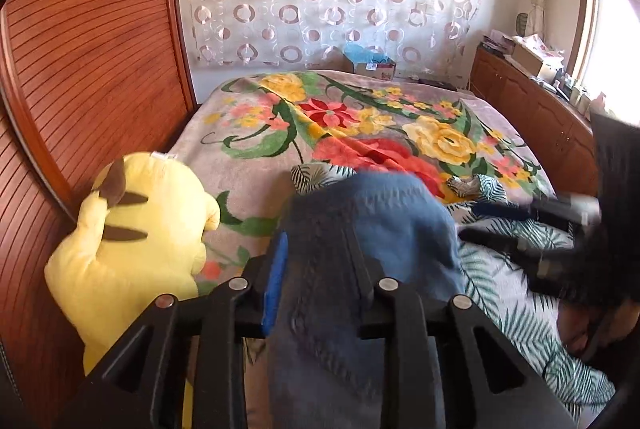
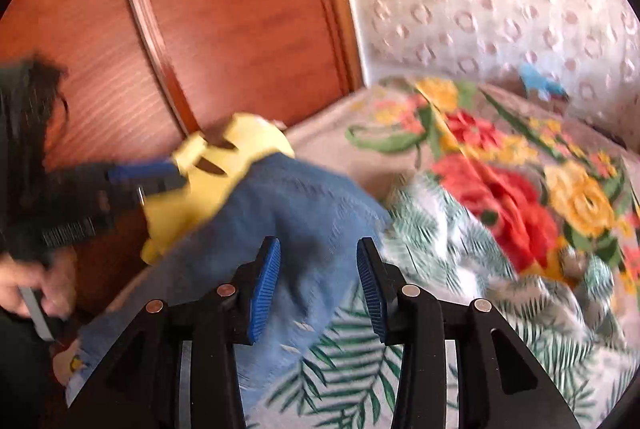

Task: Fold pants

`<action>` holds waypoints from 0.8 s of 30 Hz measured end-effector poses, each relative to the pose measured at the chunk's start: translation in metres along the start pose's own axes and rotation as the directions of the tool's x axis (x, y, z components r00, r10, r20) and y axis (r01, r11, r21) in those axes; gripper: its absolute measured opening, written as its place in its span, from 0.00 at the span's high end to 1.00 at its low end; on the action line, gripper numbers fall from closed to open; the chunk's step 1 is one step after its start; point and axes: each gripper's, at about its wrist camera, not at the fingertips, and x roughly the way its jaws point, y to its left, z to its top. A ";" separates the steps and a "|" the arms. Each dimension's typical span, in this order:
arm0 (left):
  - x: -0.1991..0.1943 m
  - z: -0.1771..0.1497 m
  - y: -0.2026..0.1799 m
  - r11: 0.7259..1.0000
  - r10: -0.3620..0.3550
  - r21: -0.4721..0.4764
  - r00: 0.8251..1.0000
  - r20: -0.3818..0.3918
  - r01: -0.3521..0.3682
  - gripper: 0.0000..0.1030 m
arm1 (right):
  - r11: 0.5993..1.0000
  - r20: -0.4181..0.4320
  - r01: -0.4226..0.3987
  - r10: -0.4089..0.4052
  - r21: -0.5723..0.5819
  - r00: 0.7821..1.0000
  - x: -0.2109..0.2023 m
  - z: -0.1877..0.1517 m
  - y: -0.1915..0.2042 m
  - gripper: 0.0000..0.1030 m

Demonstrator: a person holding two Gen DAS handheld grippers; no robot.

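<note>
The blue denim pants point(image 1: 372, 221) lie bunched on the bed and run back between the fingers of my left gripper point(image 1: 320, 269). They cover its right finger. Its left blue pad point(image 1: 276, 281) shows bare, so the jaws stand apart with the cloth loose between them. In the right wrist view the pants point(image 2: 304, 205) spread from the yellow plush down to the lower left. My right gripper point(image 2: 318, 281) hovers open over them, both blue pads clear of the cloth. The right gripper point(image 1: 492, 225) also shows blurred at the right of the left wrist view, and the left gripper point(image 2: 152, 177) blurred at the left of the right wrist view.
A yellow plush toy point(image 1: 136, 229) point(image 2: 224, 169) leans against the wooden headboard point(image 1: 80, 69) on the left. A floral blanket point(image 1: 360, 117) covers the far bed, and a leaf-print sheet point(image 1: 512, 289) point(image 2: 352, 361) lies near. A wooden cabinet point(image 1: 532, 109) lines the right side. A person's hand point(image 2: 36, 285) shows lower left.
</note>
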 end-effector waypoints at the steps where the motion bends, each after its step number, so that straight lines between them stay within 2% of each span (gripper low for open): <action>1: -0.003 -0.008 -0.001 1.000 -0.004 -0.006 1.000 -0.006 0.004 0.72 | 1.000 0.014 -0.014 0.014 -0.020 1.000 0.000 0.007 0.004 0.60; 4: -0.010 -0.032 -0.001 0.999 -0.018 -0.036 1.000 -0.026 0.017 0.72 | 0.995 0.012 -0.068 0.069 -0.066 0.998 0.012 0.018 0.012 0.60; 7: -0.014 -0.054 -0.003 0.999 -0.011 -0.042 0.999 -0.053 0.009 0.72 | 0.996 -0.053 -0.018 0.013 -0.088 0.998 0.048 0.024 0.006 0.69; 10: -0.011 -0.072 -0.004 0.999 -0.006 -0.045 0.996 -0.091 0.002 0.72 | 0.996 -0.096 0.042 -0.050 -0.076 0.994 0.072 0.020 -0.010 0.70; 14: -0.009 -0.091 -0.007 0.999 0.008 -0.052 0.994 -0.112 -0.014 0.72 | 0.999 -0.113 0.038 -0.041 -0.031 0.993 0.083 0.025 -0.015 0.70; 18: -0.018 -0.095 -0.007 0.998 0.011 -0.066 0.995 -0.097 -0.017 0.72 | 0.997 -0.097 0.070 -0.072 -0.021 0.993 0.065 0.029 -0.002 0.70; 24: -0.047 -0.090 -0.017 0.999 0.018 -0.045 0.999 -0.048 -0.020 0.72 | 0.997 -0.025 0.080 -0.080 -0.016 0.996 -0.007 0.006 0.030 0.70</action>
